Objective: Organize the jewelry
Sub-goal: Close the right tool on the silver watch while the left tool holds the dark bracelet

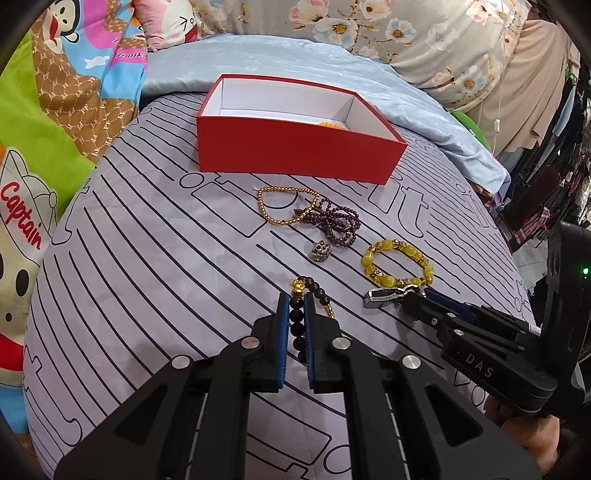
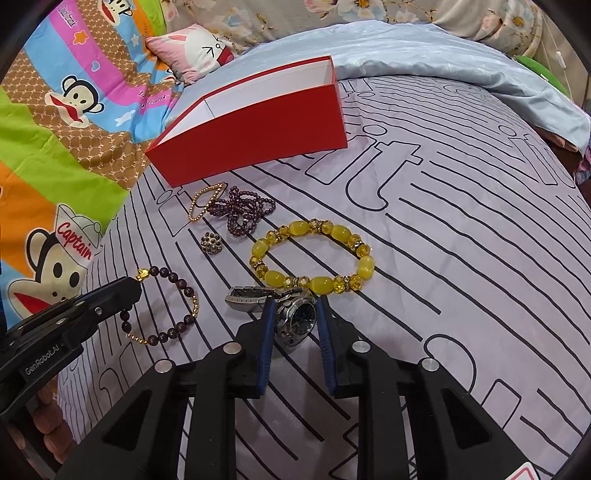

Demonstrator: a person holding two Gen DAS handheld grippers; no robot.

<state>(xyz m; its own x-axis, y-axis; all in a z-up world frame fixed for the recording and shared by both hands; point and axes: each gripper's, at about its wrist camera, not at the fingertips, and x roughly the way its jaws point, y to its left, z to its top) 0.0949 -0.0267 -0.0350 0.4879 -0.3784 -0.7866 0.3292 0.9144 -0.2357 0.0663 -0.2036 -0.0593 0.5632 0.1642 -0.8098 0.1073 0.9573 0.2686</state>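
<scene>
My left gripper (image 1: pixel 296 301) is shut on a dark wooden bead bracelet (image 1: pixel 297 325) with a gold charm, which lies on the bed; it also shows in the right wrist view (image 2: pixel 173 291). My right gripper (image 2: pixel 294 304) has closed its pads around a silver wristwatch (image 2: pixel 299 319), whose band end shows in the left wrist view (image 1: pixel 384 295). A yellow bead bracelet (image 2: pixel 314 254), a maroon bead string (image 2: pixel 242 210), a thin gold bead bracelet (image 2: pixel 205 203) and a small round brooch (image 2: pixel 211 244) lie beyond. A red box (image 1: pixel 291 147) stands open at the back with something orange inside.
The jewelry lies on a grey sheet with black lines (image 2: pixel 461 240). A pale blue quilt (image 1: pixel 295 59) and floral pillows (image 1: pixel 406 29) lie behind the box. A colourful cartoon blanket (image 2: pixel 74 103) lies to the left. The bed's edge drops off at right.
</scene>
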